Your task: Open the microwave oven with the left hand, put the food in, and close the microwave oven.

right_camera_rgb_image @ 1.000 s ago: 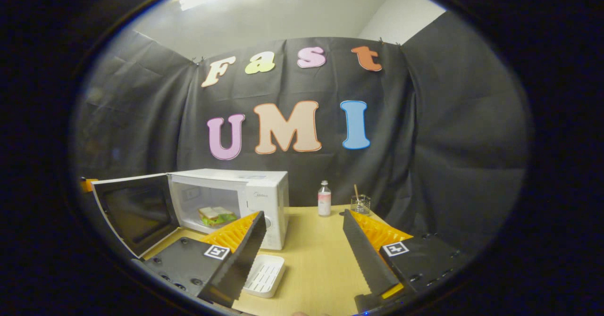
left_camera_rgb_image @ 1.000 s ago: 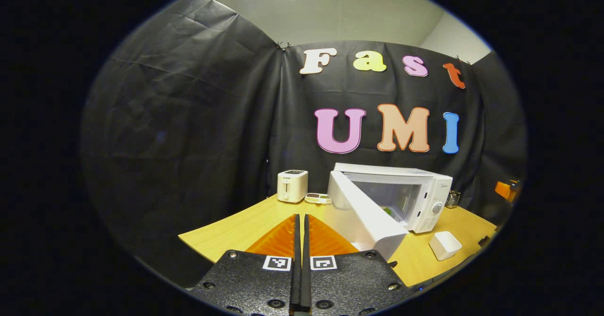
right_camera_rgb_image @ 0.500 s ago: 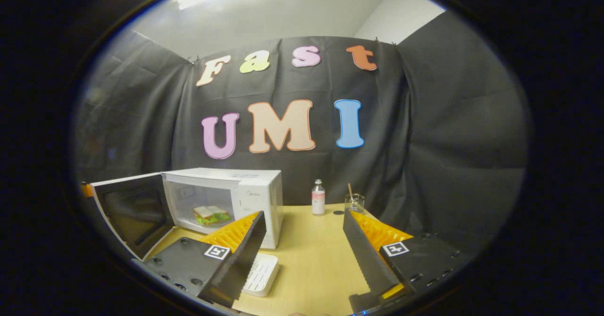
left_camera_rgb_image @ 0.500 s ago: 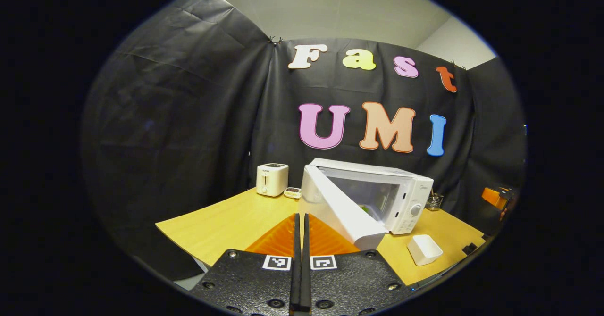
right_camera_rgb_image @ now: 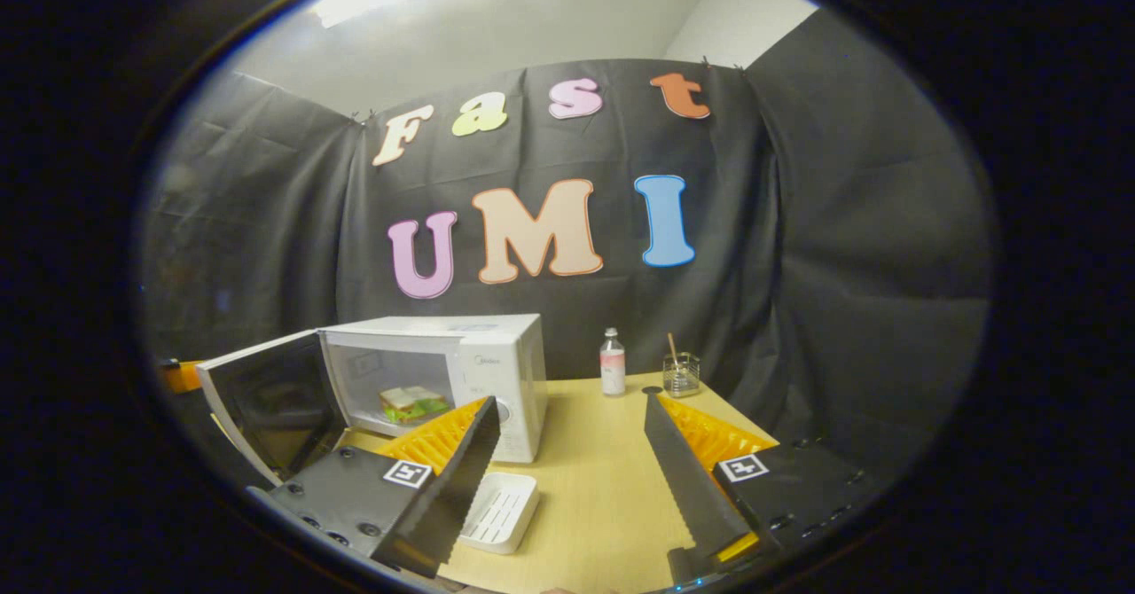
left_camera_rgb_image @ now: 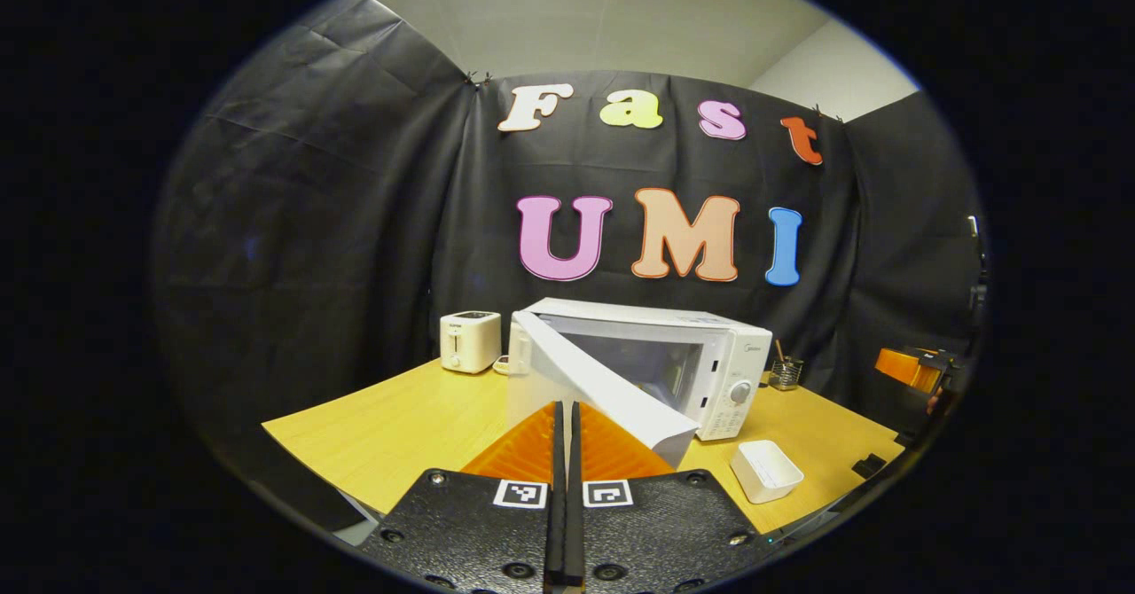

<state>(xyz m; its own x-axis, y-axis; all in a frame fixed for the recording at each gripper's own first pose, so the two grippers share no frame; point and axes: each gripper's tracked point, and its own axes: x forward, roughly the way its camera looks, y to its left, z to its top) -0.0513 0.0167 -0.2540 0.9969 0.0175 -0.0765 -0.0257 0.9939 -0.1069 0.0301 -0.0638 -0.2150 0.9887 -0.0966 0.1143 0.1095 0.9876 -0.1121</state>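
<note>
The food, a sandwich (right_camera_rgb_image: pixel 412 402), already lies inside the microwave oven (right_camera_rgb_image: pixel 461 372), so the opening and loading look done and only the closing is left. The door (left_camera_rgb_image: pixel 603 390) stands partly swung in, angled across the oven's mouth. The left hand-held gripper (left_camera_rgb_image: pixel 565 452) is clenched with its fingers pressed together on nothing, its tips just before the door's outer face; whether they touch it cannot be told. The right hand-held gripper (right_camera_rgb_image: pixel 567 479) hangs released, its fingers wide apart over the desk (right_camera_rgb_image: pixel 603 470) and holding nothing. On the pale wooden desk sit an empty white tray (right_camera_rgb_image: pixel 501 511) just in front of the oven, a small bottle (right_camera_rgb_image: pixel 612 373) and a glass cup (right_camera_rgb_image: pixel 681 375) behind, and a white toaster (left_camera_rgb_image: pixel 470 341) to the oven's far side. Black cloth walls the booth under a lit ceiling.
</note>
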